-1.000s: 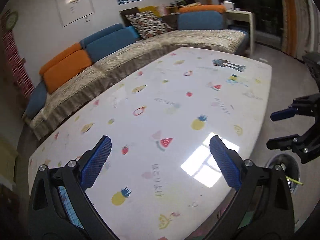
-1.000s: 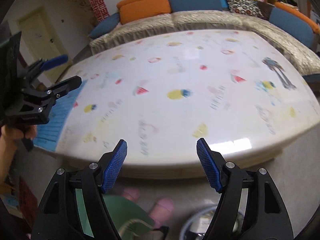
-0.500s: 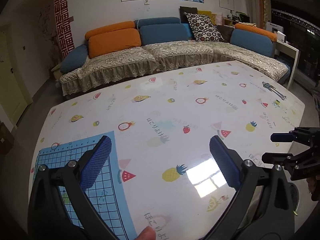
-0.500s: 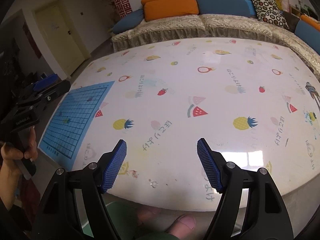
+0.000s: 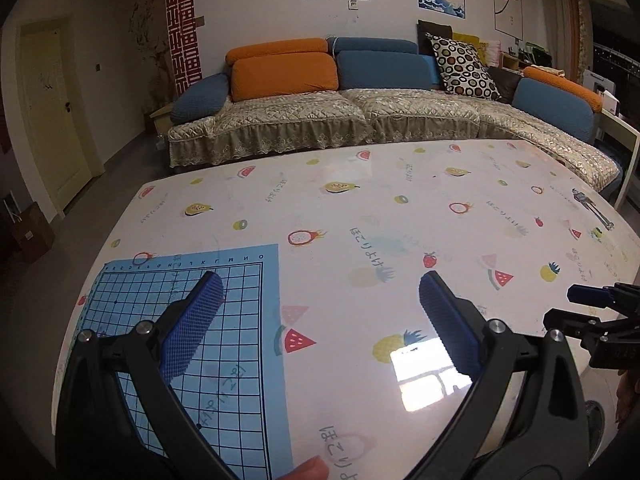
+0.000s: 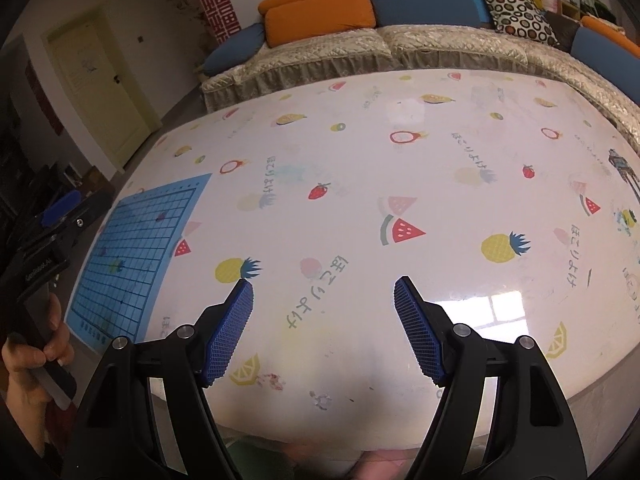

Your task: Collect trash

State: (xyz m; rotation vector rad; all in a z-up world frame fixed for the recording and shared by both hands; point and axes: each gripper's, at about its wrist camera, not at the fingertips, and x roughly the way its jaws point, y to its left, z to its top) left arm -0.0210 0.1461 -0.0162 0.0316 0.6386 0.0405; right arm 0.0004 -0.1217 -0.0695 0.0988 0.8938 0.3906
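Left wrist view shows the left tongs point(image 5: 320, 312) spread wide with nothing between the blue pads, above the fruit-printed tabletop point(image 5: 400, 208). A blue grid mat point(image 5: 240, 340) lies at 7 o'clock. The right tongs point(image 6: 324, 322) also stand open and empty; they appear at 3 o'clock in the left view. No trash can be made out on the tabletop. A sofa point(image 5: 360, 112) stands at 12 o'clock.
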